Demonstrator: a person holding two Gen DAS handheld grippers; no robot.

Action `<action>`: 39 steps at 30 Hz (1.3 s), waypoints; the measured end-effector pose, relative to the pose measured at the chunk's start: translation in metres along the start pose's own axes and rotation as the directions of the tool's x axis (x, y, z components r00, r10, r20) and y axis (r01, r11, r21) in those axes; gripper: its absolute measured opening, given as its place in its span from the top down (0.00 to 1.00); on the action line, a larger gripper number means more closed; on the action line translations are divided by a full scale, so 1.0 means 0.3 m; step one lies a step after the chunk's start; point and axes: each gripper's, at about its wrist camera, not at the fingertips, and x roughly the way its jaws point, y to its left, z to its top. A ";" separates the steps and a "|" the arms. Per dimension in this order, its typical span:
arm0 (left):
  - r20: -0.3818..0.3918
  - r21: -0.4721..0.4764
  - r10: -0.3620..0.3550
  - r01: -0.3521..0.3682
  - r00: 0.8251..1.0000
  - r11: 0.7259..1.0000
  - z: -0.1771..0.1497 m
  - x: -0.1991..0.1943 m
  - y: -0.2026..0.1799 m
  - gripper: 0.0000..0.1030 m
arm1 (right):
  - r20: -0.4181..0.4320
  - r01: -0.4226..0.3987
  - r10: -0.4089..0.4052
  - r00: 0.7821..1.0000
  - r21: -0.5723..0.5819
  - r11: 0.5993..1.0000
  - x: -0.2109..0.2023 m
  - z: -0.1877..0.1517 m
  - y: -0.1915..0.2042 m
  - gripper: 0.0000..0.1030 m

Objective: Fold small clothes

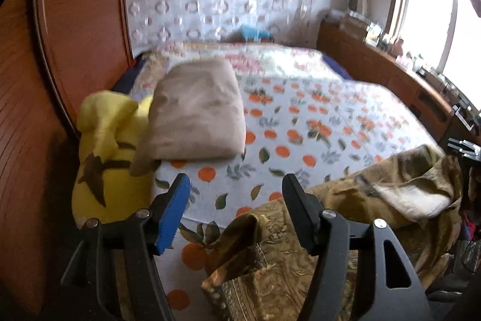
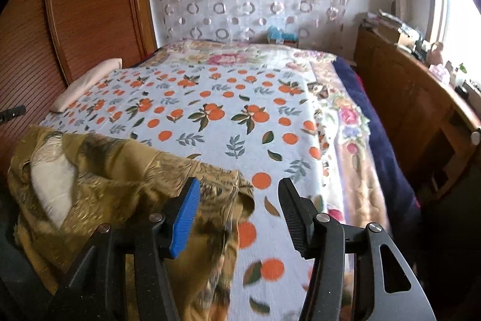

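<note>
An olive-gold patterned garment (image 1: 345, 218) lies crumpled on the near part of the bed, with a pale inner lining showing. It also shows in the right wrist view (image 2: 120, 185) at the lower left. My left gripper (image 1: 236, 185) is open and empty above the garment's left edge. My right gripper (image 2: 239, 190) is open and empty above the garment's right edge, over the sheet. A folded beige cloth (image 1: 195, 116) lies at the bed's left side.
The bed has an orange-print sheet (image 2: 225, 110). A yellow plush toy (image 1: 102, 146) sits at the bed's left edge. A wooden wardrobe (image 2: 75, 5) stands to the left, and a wooden dresser (image 2: 421, 110) with small items to the right.
</note>
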 end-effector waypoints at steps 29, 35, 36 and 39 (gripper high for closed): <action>-0.159 0.046 -0.065 0.073 0.985 0.996 -0.097 0.137 -0.057 0.89 | -0.126 -0.086 0.079 0.989 -0.051 0.995 0.132 0.037 0.010 0.59; -0.047 0.045 -0.102 0.104 0.994 0.994 -0.078 -0.002 -0.090 0.94 | -0.077 -0.116 0.109 0.991 -0.108 0.987 0.063 0.024 0.045 0.91; -0.024 0.043 -0.112 0.113 0.993 0.993 -0.071 -0.033 -0.096 0.95 | -0.050 -0.114 0.110 0.993 -0.099 0.989 0.036 0.027 0.045 0.91; 0.066 0.046 -0.141 0.138 0.988 0.989 -0.048 -0.153 -0.119 0.95 | 0.060 -0.115 0.120 0.991 -0.074 0.991 -0.087 0.039 0.040 0.92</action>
